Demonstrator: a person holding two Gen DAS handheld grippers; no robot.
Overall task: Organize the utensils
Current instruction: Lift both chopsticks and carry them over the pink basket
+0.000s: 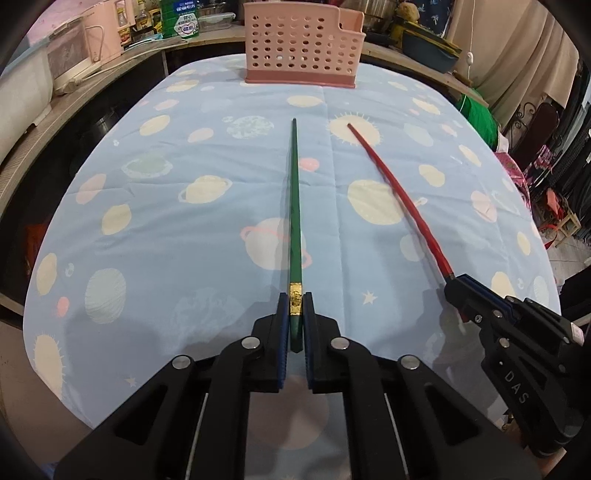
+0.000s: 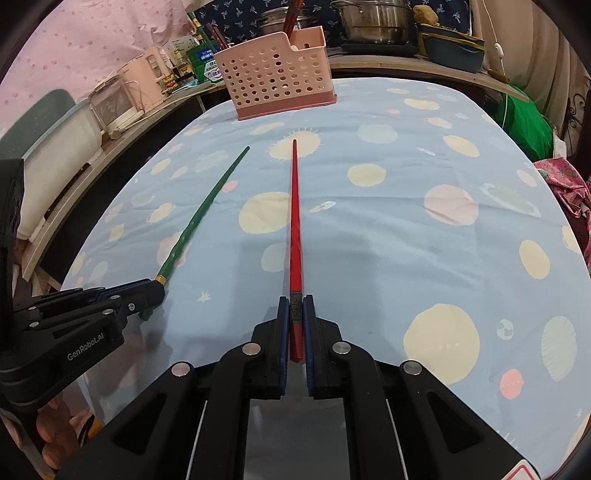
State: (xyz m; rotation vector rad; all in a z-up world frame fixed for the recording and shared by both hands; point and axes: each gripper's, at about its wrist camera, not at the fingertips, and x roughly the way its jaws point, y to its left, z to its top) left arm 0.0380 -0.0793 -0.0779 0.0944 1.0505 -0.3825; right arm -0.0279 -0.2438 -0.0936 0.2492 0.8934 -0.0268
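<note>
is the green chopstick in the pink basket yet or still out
Out. The green chopstick is clamped at its thick end in the left gripper, tip pointing toward the pink basket standing farther along the table.

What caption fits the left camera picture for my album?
Left tongs grip a green chopstick, right tongs a red chopstick, facing the pink basket.

This is a lived-in home kitchen or dining corner. The counter (image 1: 184, 206) wears a blue cloth printed with planets and suns, a household cover. At 12 o'clock stands a pink perforated utensil caddy (image 1: 301, 46). Behind it, from 10 to 2 o'clock, a wooden shelf (image 1: 92, 79) is crowded with a pink appliance (image 2: 142, 79), sauce bottles (image 1: 142, 18), steel pots (image 2: 373, 18) and a blue basin (image 2: 452, 53). Curtains (image 1: 517, 48) hang at 2 o'clock.
</note>
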